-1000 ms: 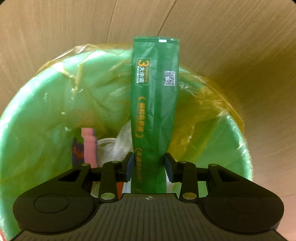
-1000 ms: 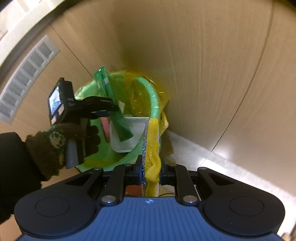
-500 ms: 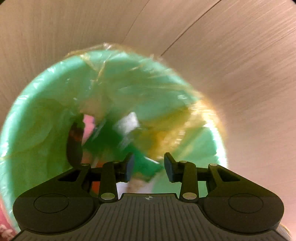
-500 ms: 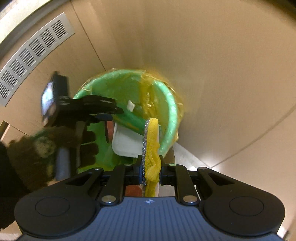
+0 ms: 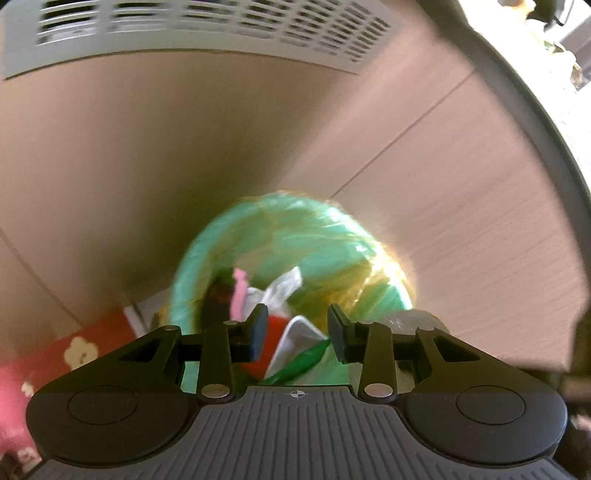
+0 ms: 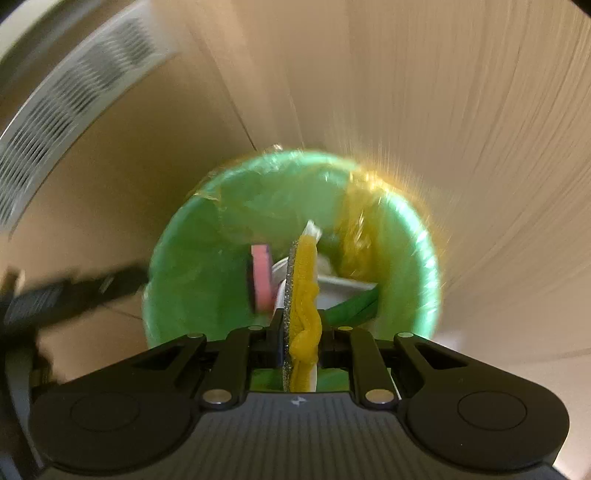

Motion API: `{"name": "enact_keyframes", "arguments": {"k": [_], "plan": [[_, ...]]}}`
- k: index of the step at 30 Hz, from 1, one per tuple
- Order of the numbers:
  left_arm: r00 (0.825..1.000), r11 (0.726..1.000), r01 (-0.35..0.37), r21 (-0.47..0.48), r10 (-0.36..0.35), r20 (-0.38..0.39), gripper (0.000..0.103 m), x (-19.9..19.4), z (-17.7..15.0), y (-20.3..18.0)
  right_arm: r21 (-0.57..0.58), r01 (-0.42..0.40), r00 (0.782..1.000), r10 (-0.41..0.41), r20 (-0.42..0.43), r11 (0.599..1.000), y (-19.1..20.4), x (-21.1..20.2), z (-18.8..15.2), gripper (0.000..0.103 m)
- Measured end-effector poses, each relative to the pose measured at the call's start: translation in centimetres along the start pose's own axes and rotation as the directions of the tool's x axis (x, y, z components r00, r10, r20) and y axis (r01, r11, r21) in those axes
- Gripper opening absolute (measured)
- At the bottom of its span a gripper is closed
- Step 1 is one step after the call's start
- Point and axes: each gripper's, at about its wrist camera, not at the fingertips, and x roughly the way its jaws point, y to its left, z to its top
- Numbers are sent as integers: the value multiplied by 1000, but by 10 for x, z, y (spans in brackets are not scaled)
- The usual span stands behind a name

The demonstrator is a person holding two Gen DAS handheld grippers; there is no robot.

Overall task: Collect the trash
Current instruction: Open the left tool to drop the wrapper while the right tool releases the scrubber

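A green bin (image 5: 192, 266) lined with a clear yellowish bag stands against wood panels. In it lie a long green packet (image 5: 303, 363), a pink item (image 5: 239, 291) and a white container (image 5: 295, 332). My left gripper (image 5: 297, 325) hovers above and back from the bin, open, with nothing between its pads. In the right wrist view my right gripper (image 6: 301, 325) is shut on a yellow scouring sponge (image 6: 304, 280) with a grey face, held upright over the bin (image 6: 166, 258). The green packet (image 6: 354, 306) leans inside. The left gripper (image 6: 74, 295) shows blurred at the left.
Wood-grain panels (image 5: 443, 221) close in behind and beside the bin. A white vent grille (image 5: 221, 26) runs along the top. A red and pink flowered object (image 5: 74, 354) lies on the floor left of the bin.
My left gripper let go of the green packet, which dropped into the bin, then rose and pulled back. My right gripper carried the sponge over the bin's mouth.
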Motion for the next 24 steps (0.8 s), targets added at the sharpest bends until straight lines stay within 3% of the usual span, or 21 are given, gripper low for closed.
{"name": "enact_keyframes", "arguments": {"k": [3, 7, 9, 12, 14, 18, 21, 24], "plan": [[1000, 1000, -5, -14, 5, -4, 39, -6, -2, 7, 187, -39, 997, 51, -55, 982, -17, 32, 14, 15], [1000, 999, -7, -36, 7, -19, 39, -4, -7, 17, 454, -66, 992, 106, -62, 888, -38, 76, 20, 15], [999, 999, -8, -35, 7, -32, 39, -3, -11, 21, 518, -1, 995, 55, -89, 855, -38, 100, 17, 15], [999, 1000, -17, -7, 17, -49, 39, -2, -15, 23, 506, 129, 989, -75, -126, 853, -33, 126, 11, 15], [998, 999, -25, 21, 26, -53, 39, -3, -17, 24, 492, 168, 984, -114, -138, 854, -29, 138, 5, 15], [998, 999, -34, 40, 36, -60, 39, 0, -17, 27, 457, 103, 991, -50, -127, 883, -24, 145, 3, 19], [997, 999, -33, 40, 35, -72, 39, 1, -14, 29, 423, 64, 996, -32, -81, 904, -15, 129, 5, 32], [996, 998, -30, 52, 34, -84, 39, -1, -10, 27, 388, 49, 999, -42, -27, 920, -8, 108, 7, 35]]}}
